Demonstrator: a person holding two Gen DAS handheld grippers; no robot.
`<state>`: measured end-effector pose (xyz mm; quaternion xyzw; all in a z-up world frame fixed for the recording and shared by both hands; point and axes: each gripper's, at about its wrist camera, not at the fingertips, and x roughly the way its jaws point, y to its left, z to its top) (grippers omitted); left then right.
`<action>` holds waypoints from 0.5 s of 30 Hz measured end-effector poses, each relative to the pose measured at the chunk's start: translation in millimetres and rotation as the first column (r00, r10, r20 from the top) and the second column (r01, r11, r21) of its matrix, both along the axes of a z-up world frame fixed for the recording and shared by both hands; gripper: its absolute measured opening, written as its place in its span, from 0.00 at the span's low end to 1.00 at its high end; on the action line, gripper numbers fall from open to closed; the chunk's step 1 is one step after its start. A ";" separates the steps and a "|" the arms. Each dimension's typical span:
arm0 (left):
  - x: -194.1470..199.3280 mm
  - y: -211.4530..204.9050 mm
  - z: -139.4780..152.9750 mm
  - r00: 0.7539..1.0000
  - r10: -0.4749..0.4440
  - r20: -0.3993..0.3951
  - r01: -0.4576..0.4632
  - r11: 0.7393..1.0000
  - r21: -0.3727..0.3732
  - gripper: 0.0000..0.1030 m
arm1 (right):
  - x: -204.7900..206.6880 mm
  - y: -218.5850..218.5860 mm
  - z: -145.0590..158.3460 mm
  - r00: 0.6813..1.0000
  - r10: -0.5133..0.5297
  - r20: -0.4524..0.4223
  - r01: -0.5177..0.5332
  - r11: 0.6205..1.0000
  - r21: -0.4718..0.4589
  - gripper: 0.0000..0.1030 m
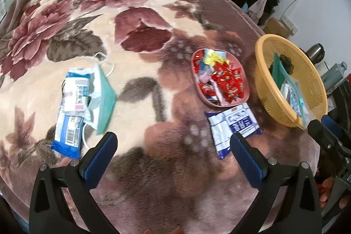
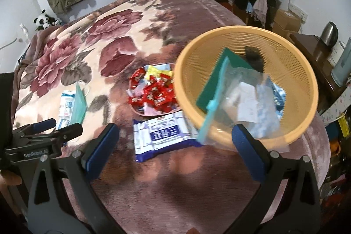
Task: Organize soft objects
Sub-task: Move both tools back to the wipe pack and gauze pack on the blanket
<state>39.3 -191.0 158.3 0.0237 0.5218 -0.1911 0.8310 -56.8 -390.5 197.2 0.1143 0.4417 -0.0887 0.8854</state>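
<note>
On the floral blanket, blue-white tissue packs and a green mask are seen far left. The left gripper and right gripper are spread wide, nothing held. "GenRobot.AI" is read on the left gripper. The orange basket with a zip bag sits right.

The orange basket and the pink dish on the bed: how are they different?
The orange basket is round, deep and mesh-walled; the pink dish is shallow, solid and squarish. The basket is clearly larger than the dish. The basket holds a green pad and a clear zip bag; the dish is heaped with red-wrapped candies. Both rest on the floral blanket, beside each other.
</note>
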 end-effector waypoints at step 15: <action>6.3 60.2 -16.9 0.996 0.085 -0.026 -0.085 0.996 0.015 1.00 | 24.9 63.1 -11.4 0.993 0.111 -0.033 -0.112 0.994 -0.014 1.00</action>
